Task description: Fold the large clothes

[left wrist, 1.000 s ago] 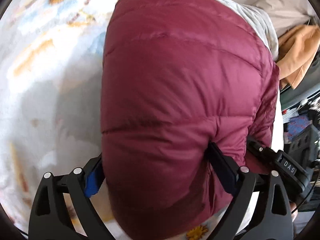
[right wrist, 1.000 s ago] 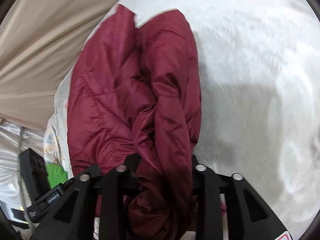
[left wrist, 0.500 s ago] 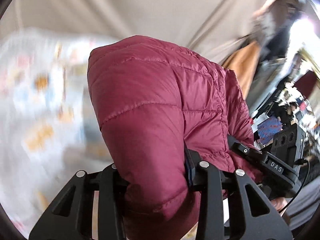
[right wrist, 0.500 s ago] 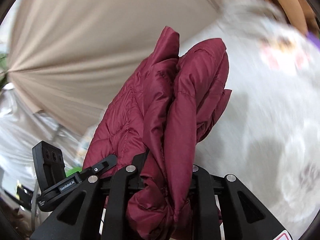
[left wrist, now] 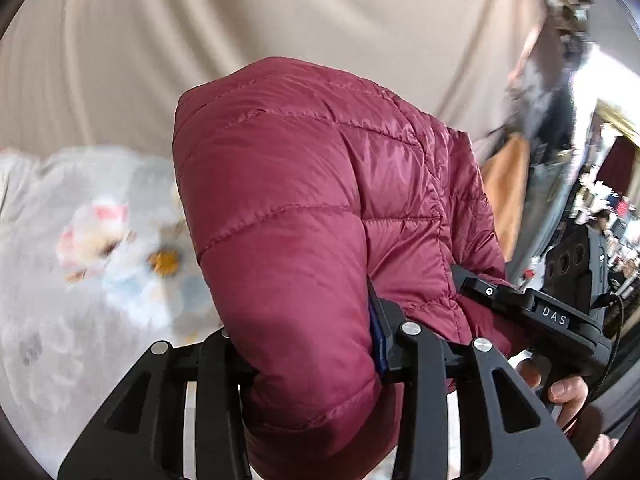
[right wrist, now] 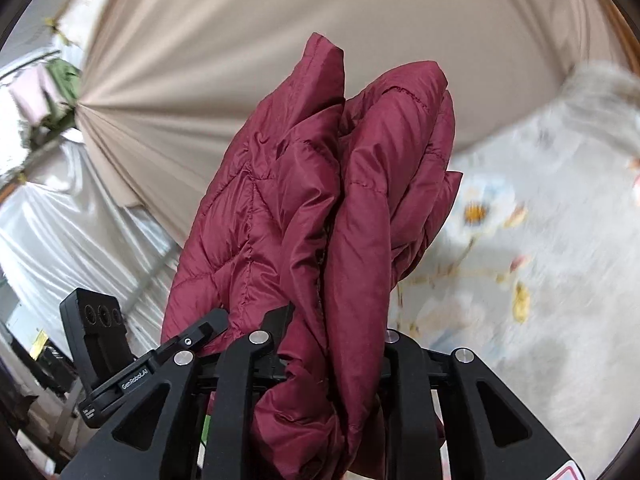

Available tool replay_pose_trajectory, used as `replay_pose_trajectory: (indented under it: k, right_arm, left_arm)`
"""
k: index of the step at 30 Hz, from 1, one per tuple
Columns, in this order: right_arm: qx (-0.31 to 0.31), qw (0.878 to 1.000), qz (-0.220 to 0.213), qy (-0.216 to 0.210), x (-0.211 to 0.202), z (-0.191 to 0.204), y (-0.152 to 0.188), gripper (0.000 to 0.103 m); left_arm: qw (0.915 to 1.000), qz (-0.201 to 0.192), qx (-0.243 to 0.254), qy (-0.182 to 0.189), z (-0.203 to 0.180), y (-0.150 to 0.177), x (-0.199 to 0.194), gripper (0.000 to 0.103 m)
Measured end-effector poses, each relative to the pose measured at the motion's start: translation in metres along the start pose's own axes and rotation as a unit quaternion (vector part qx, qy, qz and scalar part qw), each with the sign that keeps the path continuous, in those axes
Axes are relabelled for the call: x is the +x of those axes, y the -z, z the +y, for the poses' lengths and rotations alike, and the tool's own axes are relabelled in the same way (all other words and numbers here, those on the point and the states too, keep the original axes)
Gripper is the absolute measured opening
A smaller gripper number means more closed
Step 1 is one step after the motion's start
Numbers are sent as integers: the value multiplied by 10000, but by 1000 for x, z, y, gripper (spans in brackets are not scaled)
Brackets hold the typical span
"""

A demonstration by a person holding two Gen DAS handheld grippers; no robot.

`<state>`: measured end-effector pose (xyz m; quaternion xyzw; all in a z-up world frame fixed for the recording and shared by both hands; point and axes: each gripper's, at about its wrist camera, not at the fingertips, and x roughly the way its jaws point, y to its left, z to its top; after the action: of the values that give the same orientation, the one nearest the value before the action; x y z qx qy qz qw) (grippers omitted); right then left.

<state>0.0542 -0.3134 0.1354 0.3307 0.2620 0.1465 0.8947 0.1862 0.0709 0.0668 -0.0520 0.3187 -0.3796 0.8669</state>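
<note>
A maroon quilted puffer jacket (left wrist: 304, 216) fills the middle of the left wrist view, lifted off the bed. My left gripper (left wrist: 308, 344) is shut on a thick fold of it. In the right wrist view the same jacket (right wrist: 320, 208) stands bunched and upright in several folds, and my right gripper (right wrist: 328, 340) is shut on its lower part. The right gripper's body (left wrist: 552, 320) shows at the right of the left wrist view, close beside the jacket. The left gripper's body (right wrist: 120, 356) shows at the lower left of the right wrist view.
A white bedspread with a floral print (left wrist: 80, 264) lies below and to the left; it also shows in the right wrist view (right wrist: 520, 280). A beige curtain (left wrist: 240, 20) hangs behind. Cluttered room furniture (left wrist: 580, 160) is at the far right.
Both grippers have closed on the jacket and lifted it off the bed. The views have tilted upward, so the curtain now fills the background.
</note>
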Motion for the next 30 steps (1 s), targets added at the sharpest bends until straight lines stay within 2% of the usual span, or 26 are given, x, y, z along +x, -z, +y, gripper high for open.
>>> replay_pose_trajectory:
  k: [4,6,7,8,9,11,13,16,18,19,20,23,25,28,30]
  right_arm:
    - [327,9955,712,542,93,-59,41,22]
    - [527,9903,1019,786,124,-85,62,24]
    - [663,9848,1248,1007,141,-105,76,26]
    - [786,9777,1469,1282,153,-123,90,36]
    - [860,9754,1511,1352,157,-134,97,40]
    - [1097,9764,1350,1281,144,-152,107,49]
    - [1275,9767,1201,1242,121,-155,105,51]
    - [1415,9770,579,1489,59,-152,94,51]
    - [1296,9793,267,1531,27,-133,84,33]
    - [1100,9811,297,1566,30,-113,79,17]
    - [879,9824,389,1604,31,-102,77,8]
    - [-76,9823,742,1718,69,-54,77,1]
    - [-801,9711,984,2020,99,-35,83,0]
    - [-1151,9533,1361,2439,143,-44,97,0]
    - [-1157,9430,1573,2695,154,-59,108,0]
  left_arm:
    - [9974,609,-227,-315,53,48,81,37]
    - [9940,942,-237,-505,73,69,114,38]
    - [9909,1150,-236,-654,82,85,133,43]
    - [9901,1127,-295,-784,89,98,142,52]
    - [9912,992,-366,-800,93,105,143,55]
    - [9920,899,-417,-778,95,111,136,62]
    - [9908,938,-378,-895,94,109,117,62]
    - [9914,715,-315,-1055,87,97,74,63]
    - [9909,587,-336,-1163,75,90,46,63]
    - [9914,545,-396,-1118,70,88,37,63]
    - [9919,550,-435,-1063,65,86,37,62]
    - [9901,812,-555,-1005,50,84,54,62]
    - [9846,1041,-646,-1250,54,90,71,58]
    - [9708,1435,-708,-1789,72,107,94,57]
    - [9681,1573,-816,-1774,81,116,97,58]
